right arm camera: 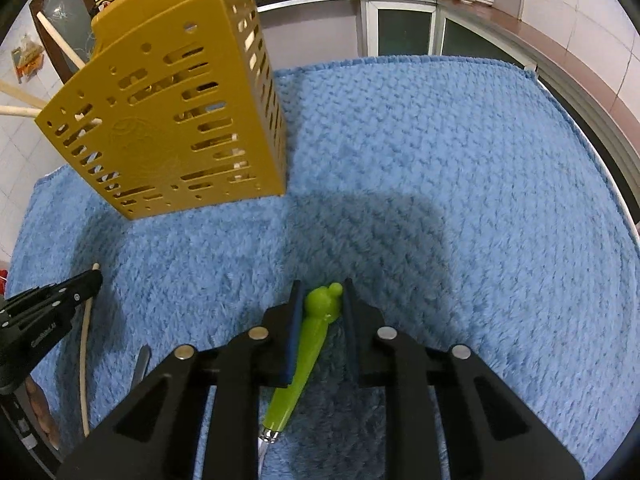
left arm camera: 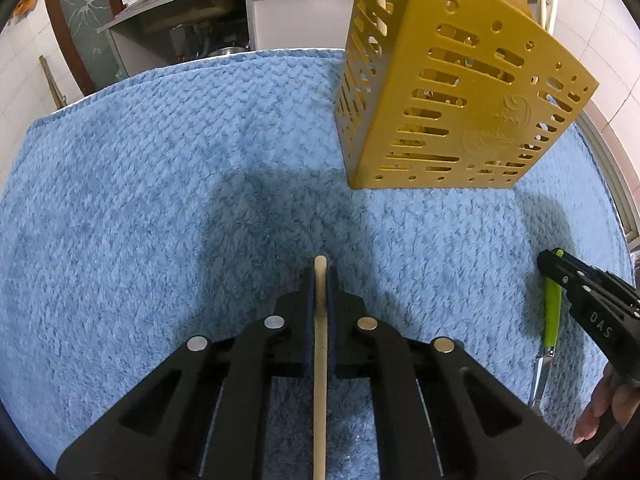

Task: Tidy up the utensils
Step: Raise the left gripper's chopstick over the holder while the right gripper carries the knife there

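Left wrist view: the left gripper [left arm camera: 321,280] jaws are clamping a wooden chopstick [left arm camera: 320,360] before the yellow utensil holder [left arm camera: 448,92]. The right gripper [right arm camera: 320,300] jaws are pinching a green-handled utensil [right arm camera: 308,344] on the blue towel [right arm camera: 440,200], right of the holder.

We see holder [left arm camera: 448,92] upper right on towel [left arm camera: 160,160]; stick [left arm camera: 321,340] bottom centre; knife [left arm camera: 552,320] far right edge.
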`<state>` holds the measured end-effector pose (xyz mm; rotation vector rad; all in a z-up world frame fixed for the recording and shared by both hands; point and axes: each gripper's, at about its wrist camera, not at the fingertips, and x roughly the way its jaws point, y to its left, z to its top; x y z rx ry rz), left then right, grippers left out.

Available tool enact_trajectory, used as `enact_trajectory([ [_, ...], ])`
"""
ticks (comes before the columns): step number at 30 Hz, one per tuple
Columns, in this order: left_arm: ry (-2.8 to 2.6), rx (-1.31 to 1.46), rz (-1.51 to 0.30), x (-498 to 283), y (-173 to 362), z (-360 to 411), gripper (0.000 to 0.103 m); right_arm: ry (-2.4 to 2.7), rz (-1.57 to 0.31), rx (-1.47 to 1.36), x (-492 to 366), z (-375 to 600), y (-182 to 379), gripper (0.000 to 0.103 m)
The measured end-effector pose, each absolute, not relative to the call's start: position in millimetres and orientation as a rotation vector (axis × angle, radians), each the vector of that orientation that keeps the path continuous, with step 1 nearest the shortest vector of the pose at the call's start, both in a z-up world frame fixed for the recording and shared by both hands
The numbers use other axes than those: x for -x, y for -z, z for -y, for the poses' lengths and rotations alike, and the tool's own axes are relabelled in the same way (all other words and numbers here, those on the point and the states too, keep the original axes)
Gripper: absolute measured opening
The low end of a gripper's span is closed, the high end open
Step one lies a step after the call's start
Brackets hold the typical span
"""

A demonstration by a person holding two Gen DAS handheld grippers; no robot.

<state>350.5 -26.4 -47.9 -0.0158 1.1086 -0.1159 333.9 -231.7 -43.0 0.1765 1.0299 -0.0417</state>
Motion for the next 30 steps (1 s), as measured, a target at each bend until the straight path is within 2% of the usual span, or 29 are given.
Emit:
enact_trajectory([
  [6, 0.142, 0.078, -1.054, -339, 32, 11, 0.004, 0.012, -0.954, -0.217, -323, 240, 31, 0.019],
  [19, 0.185, 0.157, -0.845, -304, -37, -13, 0.004, -0.060, -0.666, -0.160, -275, 233, -37, 0.019],
  [30, 0.207, 0.131, -0.663, -272, -86, -11, 0.004, -0.053, -0.563, -0.126, -258, 235, -63, 0.019],
])
